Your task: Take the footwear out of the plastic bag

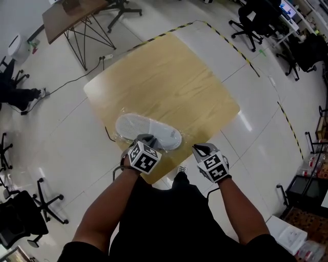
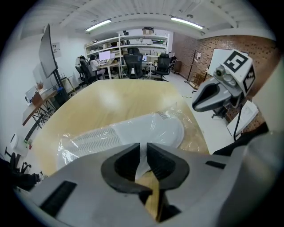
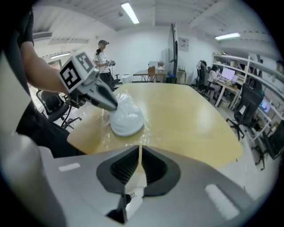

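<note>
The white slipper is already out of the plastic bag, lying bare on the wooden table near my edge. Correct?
No. The white slipper is still inside the clear plastic bag, as the left gripper view shows. It does lie on the wooden table near your edge.

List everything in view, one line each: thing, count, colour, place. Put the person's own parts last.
table: one, light wood, mid-floor
plastic bag: one, clear, table's near edge
slipper: at least one, white, in the plastic bag
side table: one, brown, far left
office chairs: several, black, room's edges
floor tape: one line, black-yellow, right of table
left gripper: one, grey, shut on plastic bag
right gripper: one, grey, slightly open, empty, beside table's near edge
arms: two, bare, frame bottom
</note>
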{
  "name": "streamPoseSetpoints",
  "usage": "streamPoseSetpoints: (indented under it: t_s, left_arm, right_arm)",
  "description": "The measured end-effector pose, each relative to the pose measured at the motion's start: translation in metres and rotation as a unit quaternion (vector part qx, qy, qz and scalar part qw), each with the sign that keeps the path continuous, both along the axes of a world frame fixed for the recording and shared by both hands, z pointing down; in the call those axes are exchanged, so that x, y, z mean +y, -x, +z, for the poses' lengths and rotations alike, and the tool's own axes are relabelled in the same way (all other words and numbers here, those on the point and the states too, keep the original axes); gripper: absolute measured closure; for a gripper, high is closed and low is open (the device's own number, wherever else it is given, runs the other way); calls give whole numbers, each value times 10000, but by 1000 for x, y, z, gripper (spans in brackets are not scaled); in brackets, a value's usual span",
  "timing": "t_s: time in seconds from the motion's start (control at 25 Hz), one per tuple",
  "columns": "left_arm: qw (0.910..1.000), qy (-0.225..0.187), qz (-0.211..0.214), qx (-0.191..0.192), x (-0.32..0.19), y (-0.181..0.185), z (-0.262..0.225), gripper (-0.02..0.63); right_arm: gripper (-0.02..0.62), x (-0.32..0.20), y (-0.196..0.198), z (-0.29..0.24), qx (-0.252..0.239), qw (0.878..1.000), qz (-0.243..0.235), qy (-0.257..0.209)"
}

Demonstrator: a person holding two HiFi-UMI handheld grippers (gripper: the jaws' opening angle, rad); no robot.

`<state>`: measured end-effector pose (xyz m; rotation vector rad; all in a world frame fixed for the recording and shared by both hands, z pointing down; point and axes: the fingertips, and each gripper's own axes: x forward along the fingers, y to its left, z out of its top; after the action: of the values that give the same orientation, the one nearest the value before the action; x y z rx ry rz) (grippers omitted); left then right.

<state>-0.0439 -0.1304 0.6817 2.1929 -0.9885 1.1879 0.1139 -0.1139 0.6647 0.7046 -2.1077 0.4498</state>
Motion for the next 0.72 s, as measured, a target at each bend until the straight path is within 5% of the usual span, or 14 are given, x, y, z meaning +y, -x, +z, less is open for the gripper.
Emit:
streamPoseSetpoints:
  t_s: [0.16,0.44,0.72]
  left_arm:
    - [9997,85,-95,199,1,0,-1,549]
    - [9976,336,-279,539,-1,-1,-1,555]
    - [9958,351,-398,744,1,0,-20,578]
  right_arm:
    - [554,-41,27,14,171,9995,-267,-72]
    - [546,-43,0,26,870,9948,-501,-157]
    - [545,-4,39,24,507,9925,-1098,-152]
